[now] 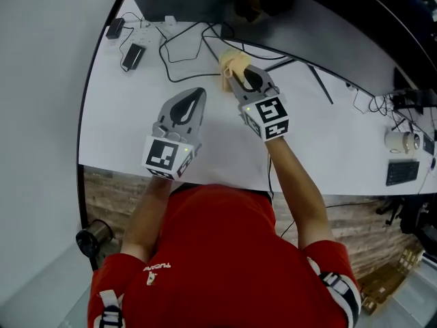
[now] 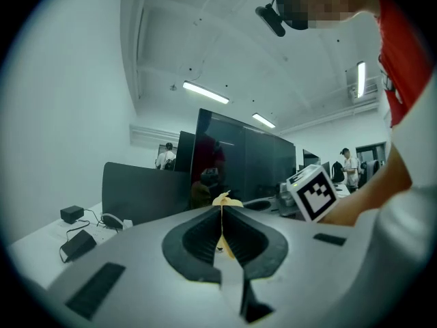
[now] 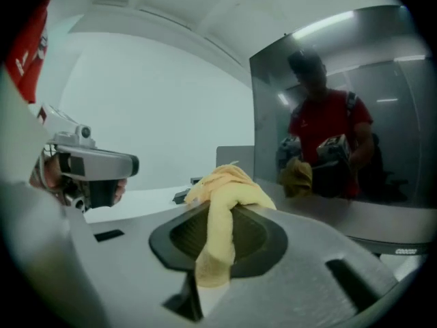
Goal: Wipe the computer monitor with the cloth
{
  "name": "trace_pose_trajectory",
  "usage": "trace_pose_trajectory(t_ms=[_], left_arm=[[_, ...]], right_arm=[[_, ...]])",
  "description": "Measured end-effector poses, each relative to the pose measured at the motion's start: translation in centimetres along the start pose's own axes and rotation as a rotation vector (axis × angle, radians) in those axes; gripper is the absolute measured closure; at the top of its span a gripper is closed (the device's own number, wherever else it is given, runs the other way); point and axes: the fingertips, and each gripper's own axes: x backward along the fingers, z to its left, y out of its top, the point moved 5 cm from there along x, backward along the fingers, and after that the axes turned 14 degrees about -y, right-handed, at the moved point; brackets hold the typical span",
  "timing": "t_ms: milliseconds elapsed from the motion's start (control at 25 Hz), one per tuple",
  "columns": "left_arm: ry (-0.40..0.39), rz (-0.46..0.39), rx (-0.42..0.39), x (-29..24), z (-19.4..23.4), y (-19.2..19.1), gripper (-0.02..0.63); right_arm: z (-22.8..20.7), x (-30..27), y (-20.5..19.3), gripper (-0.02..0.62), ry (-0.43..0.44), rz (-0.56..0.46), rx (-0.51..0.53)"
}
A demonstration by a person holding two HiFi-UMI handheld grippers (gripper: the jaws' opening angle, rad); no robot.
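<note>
The right gripper [image 3: 217, 214] has its fingers clamped on the yellow cloth [image 3: 229, 183]. The monitor [image 3: 341, 115] stands just ahead, upper right of frame. The left gripper [image 2: 222, 210], fingers together, is farther.

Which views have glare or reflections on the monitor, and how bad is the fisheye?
Right gripper view: monitor mirrors the person and ceiling light streaks; yellow cloth is sharp. Left gripper view: monitor dark, fainter reflections, black vignette in corners. Head view: strong fisheye, white desk edge bows; lighting even.
</note>
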Motion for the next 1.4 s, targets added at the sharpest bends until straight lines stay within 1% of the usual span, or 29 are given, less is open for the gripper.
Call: trace_pose_trajectory(t_ms=[360,560,760,960,1160,1400], left_arm=[[-0.044,-0.013,-0.011,-4.9,-4.3,0.6,0.597],[-0.07,-0.013,-0.032,-7.4,-6.8,1.1,0.597],[-0.093,-0.007,-0.047,-9.4,-8.9,1.8,0.597],[-0.125,-0.014,-0.059,-10.9,-11.0,2.3,0.597],[-0.153,-0.013,-0.064,-11.6,-12.4,2.1,0.597],[-0.156,0.01,-0.054,-11.7,-13.2,2.0,0.597]], right_arm=[[-5.0,8.2,-1.2,0.523,-0.044,-0.018,-0.032],[-7.6,12.1,-1.7,0.523,-0.081,-0.044,-0.084],[-9.7,15.2,-1.3,0.523,-0.113,-0.089,-0.142],[-11.1,18.1,-1.4,0.523,-0.145,-0.114,-0.168],[-12.1,20.5,-2.2,0.523,-0.173,-0.111,-0.208],[-12.5,22.5,-3.4,0.525,-0.204,-0.094,-0.215]])
